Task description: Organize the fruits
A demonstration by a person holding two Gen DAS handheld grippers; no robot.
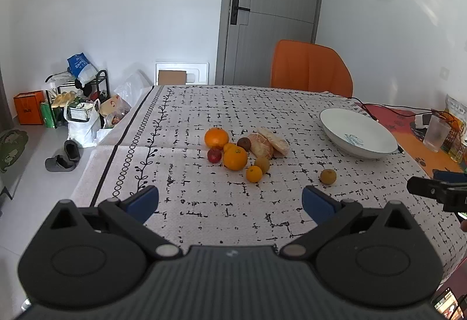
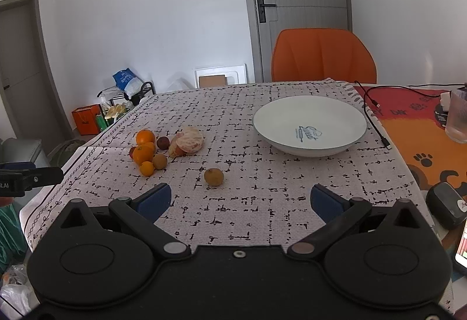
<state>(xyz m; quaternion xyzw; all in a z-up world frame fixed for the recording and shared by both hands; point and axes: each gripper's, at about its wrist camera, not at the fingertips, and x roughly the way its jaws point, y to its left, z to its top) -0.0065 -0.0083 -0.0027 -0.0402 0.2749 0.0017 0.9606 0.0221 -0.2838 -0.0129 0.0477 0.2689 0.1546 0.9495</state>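
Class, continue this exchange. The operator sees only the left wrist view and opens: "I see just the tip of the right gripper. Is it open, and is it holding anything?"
Observer: The right gripper is open, jaws wide apart, with nothing between them.
Operator: Is anything on the table to its right?
Observer: Yes, a black rounded object sits on the orange mat near the table's edge.
Operator: And the room's far left?
Observer: A grey doorway stands in the left wall.
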